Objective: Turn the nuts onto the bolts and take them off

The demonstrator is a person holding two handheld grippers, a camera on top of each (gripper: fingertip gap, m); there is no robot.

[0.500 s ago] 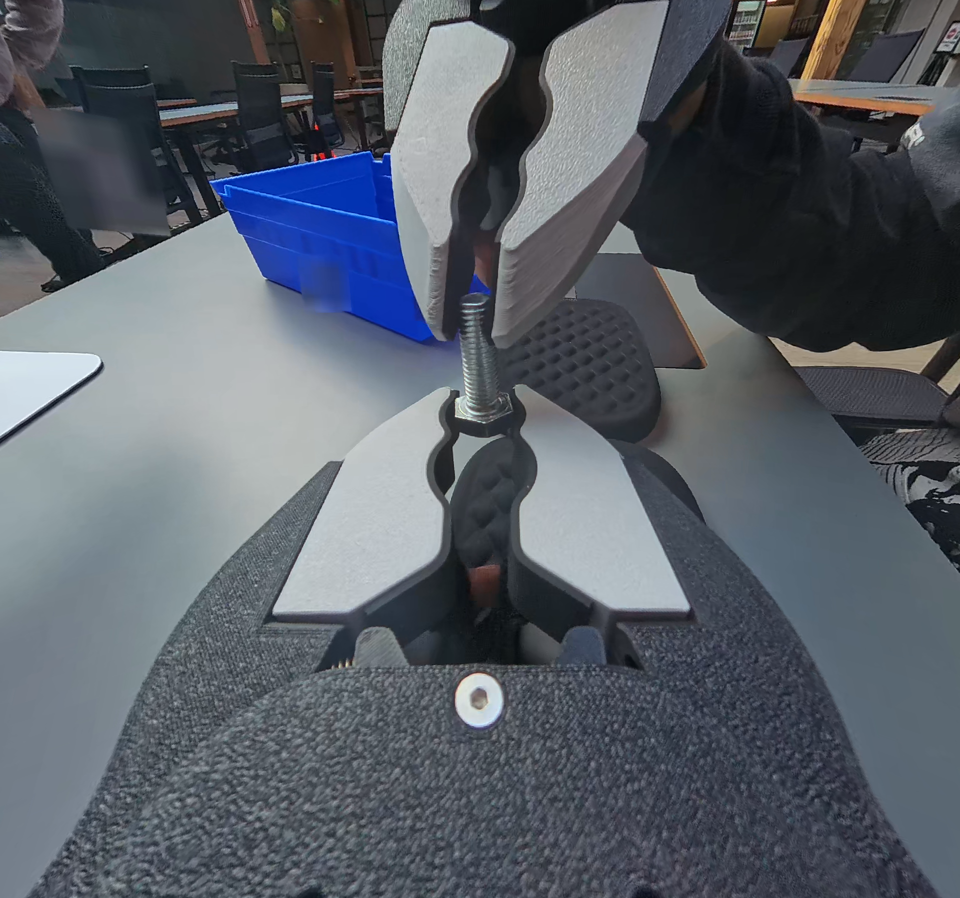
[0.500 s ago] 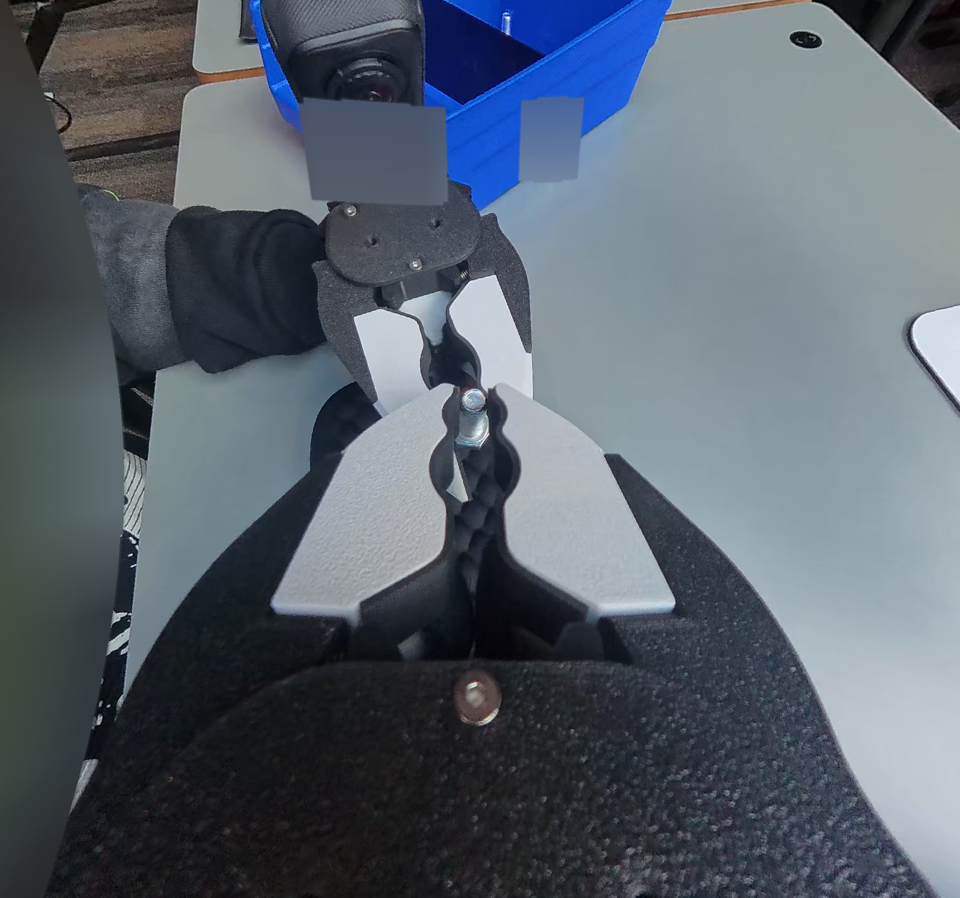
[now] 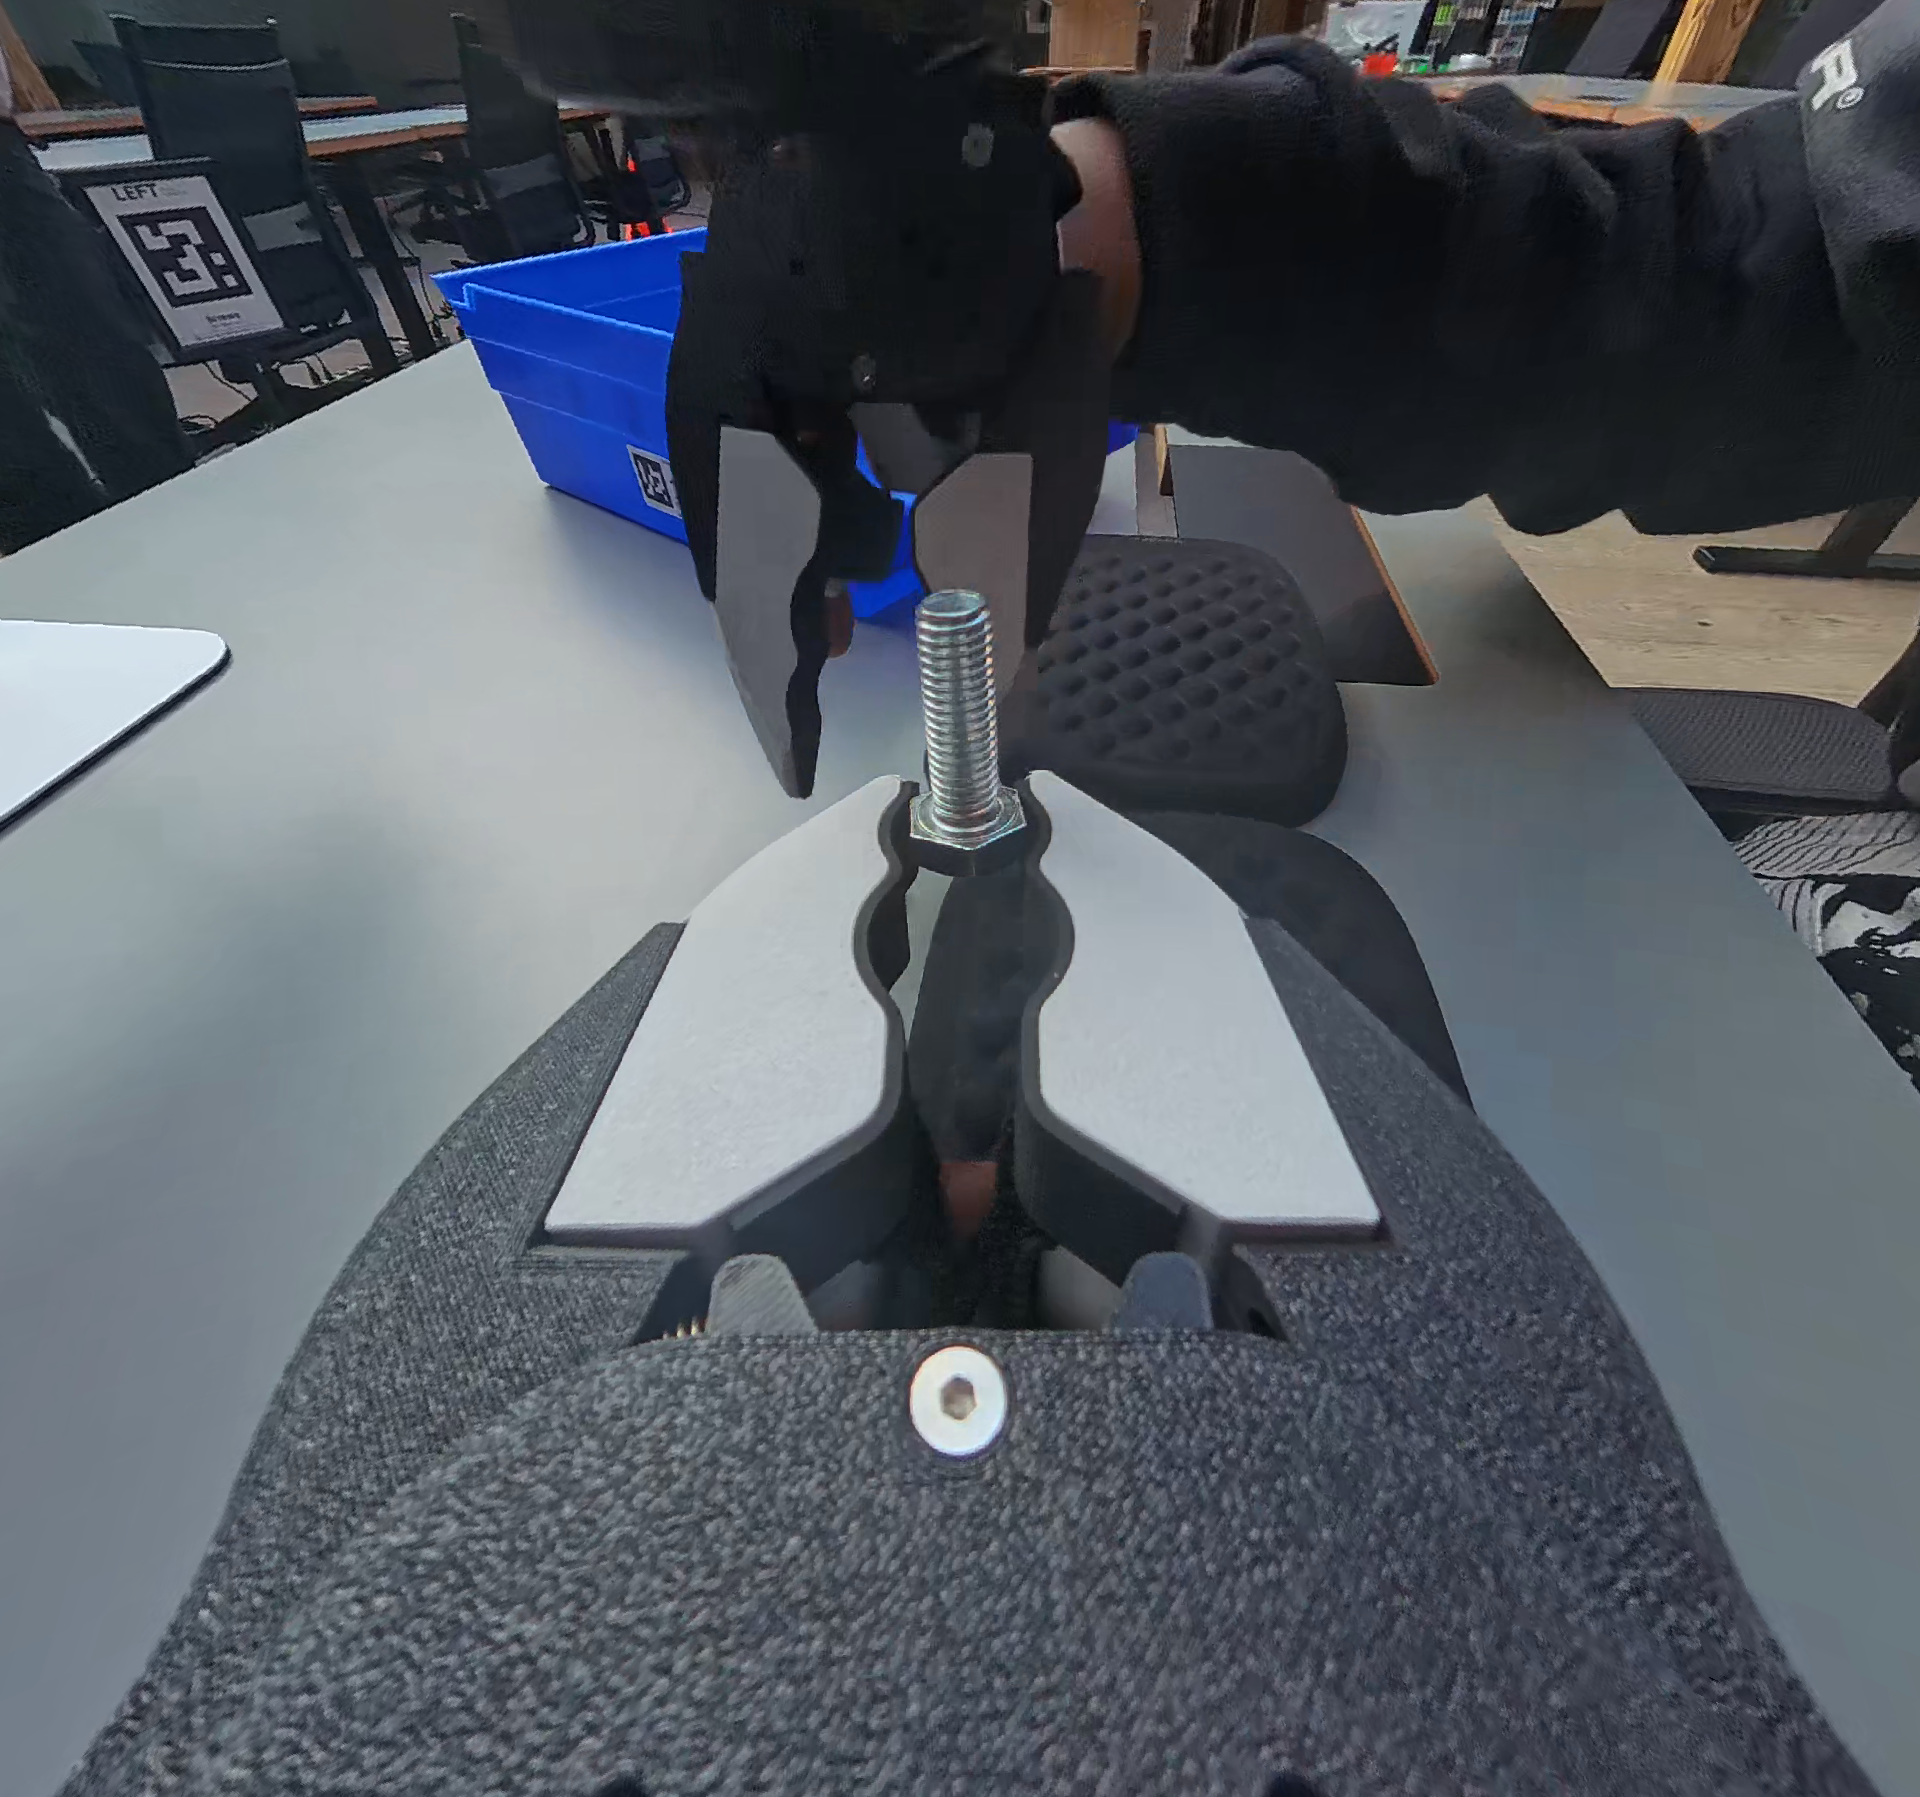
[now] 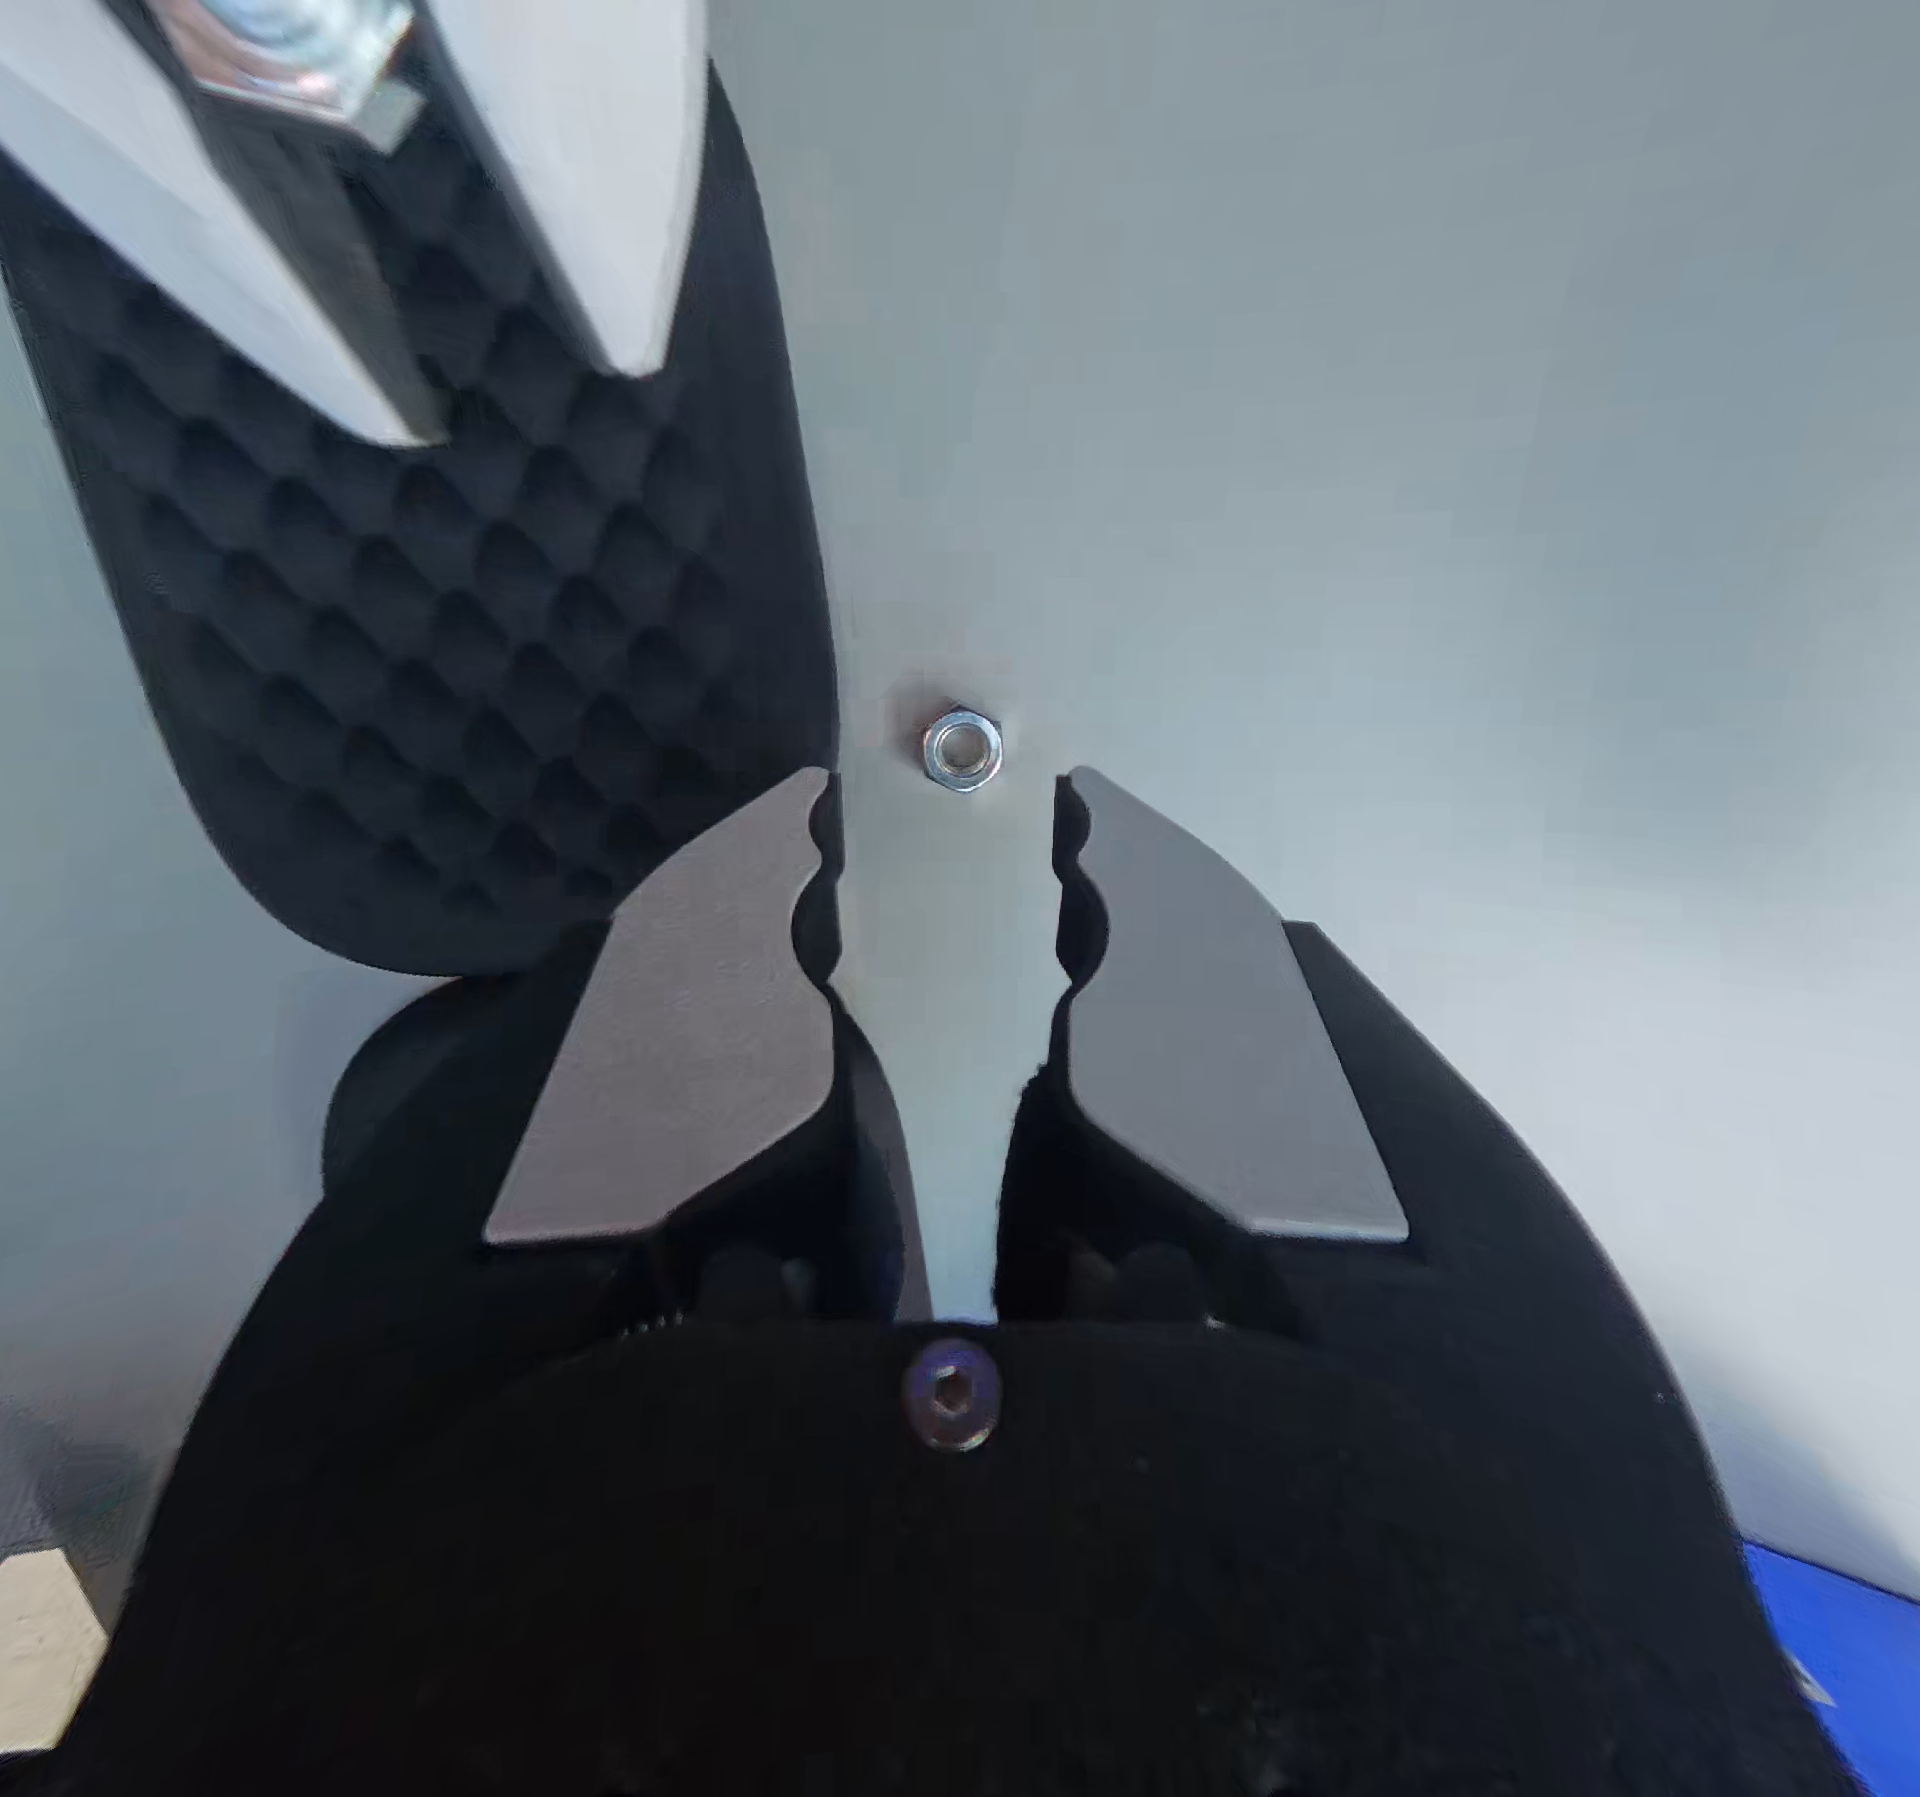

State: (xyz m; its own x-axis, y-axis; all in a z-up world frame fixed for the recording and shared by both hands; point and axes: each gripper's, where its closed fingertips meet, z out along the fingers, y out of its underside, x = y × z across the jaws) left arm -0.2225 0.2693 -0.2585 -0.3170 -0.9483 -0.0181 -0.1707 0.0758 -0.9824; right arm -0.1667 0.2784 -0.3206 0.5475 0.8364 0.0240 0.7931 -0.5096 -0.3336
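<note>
Standing upright, the bolt (image 3: 957, 708) is clamped by its hex head between the tips of the left gripper (image 3: 966, 817), threads bare. A loose nut (image 4: 962, 748) lies flat on the grey table (image 4: 1455, 397), just ahead of the right gripper (image 4: 945, 791), whose fingers (image 4: 707, 999) are spread apart and empty. Behind sits a blue bin (image 3: 582, 355).
</note>
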